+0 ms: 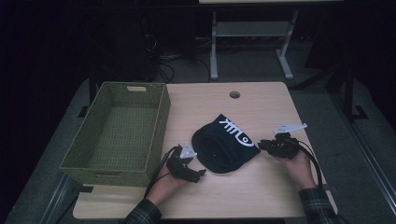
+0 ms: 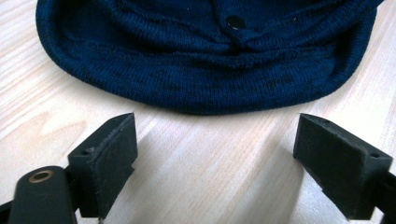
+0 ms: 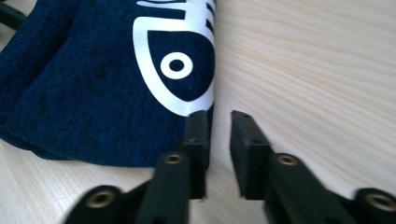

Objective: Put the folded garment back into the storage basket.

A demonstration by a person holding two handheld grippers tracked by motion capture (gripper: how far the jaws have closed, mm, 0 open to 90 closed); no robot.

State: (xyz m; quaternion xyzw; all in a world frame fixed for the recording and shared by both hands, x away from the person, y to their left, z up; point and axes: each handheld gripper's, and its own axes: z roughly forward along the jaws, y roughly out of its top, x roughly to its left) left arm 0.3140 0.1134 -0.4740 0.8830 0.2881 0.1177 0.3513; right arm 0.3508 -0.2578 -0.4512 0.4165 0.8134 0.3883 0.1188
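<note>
A dark blue knit hat (image 1: 224, 144) with a white fish-skeleton print lies flat on the wooden table (image 1: 261, 196). My left gripper (image 1: 198, 173) sits at the hat's near-left edge. In the left gripper view its jaws (image 2: 217, 140) stand wide apart just short of the hat's brim (image 2: 205, 56), with bare wood between them. My right gripper (image 1: 262, 144) is at the hat's right edge. In the right gripper view its jaws (image 3: 219, 121) stand a narrow gap apart with nothing in it, and one jaw lies beside the printed edge of the hat (image 3: 84, 79).
A green woven basket (image 1: 161, 121), nothing in it, stands on the table's left side, close to my left hand. A round cable hole (image 1: 234, 94) is near the table's far edge. Beyond the table, a white desk frame (image 1: 214, 46) stands on the dark floor.
</note>
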